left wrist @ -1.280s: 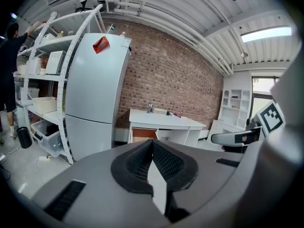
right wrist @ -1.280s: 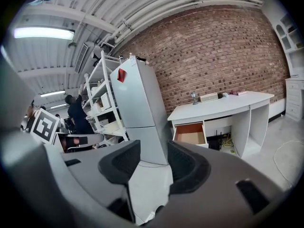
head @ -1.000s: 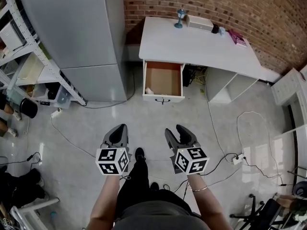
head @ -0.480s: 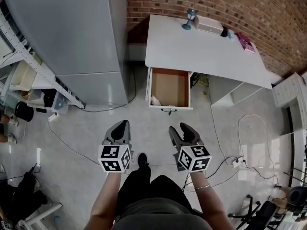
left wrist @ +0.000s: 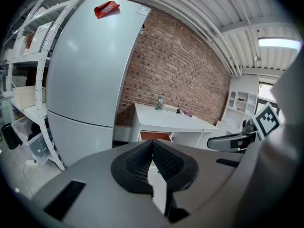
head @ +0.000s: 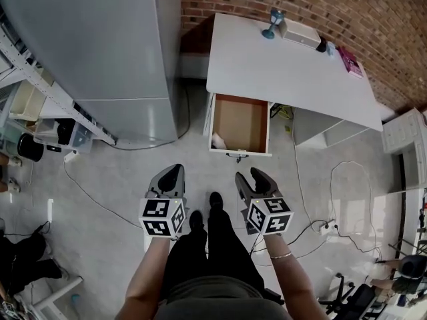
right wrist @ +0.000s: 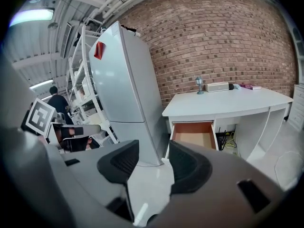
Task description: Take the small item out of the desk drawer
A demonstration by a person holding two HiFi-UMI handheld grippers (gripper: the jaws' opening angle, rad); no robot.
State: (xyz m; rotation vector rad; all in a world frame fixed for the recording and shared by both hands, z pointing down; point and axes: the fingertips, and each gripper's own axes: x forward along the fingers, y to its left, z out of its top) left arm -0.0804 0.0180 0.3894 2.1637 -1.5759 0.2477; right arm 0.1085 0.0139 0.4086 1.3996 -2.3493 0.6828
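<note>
A white desk stands against the brick wall, its wooden drawer pulled open toward me. A small white item lies in the drawer's front left corner. Both grippers hang over the floor, well short of the drawer. My left gripper has its jaws together with nothing between them, as the left gripper view also shows. My right gripper is open and empty, aimed at the drawer through its jaws. The item is hidden in both gripper views.
A tall grey fridge stands left of the desk, with metal shelving beyond it. Cables and a power strip lie on the floor at right. A blue stand, white box and pink book sit on the desk.
The desk and open drawer have drawn nearer and lower in the head view as I stepped forward. Both grippers keep the same pose and jaw state.
</note>
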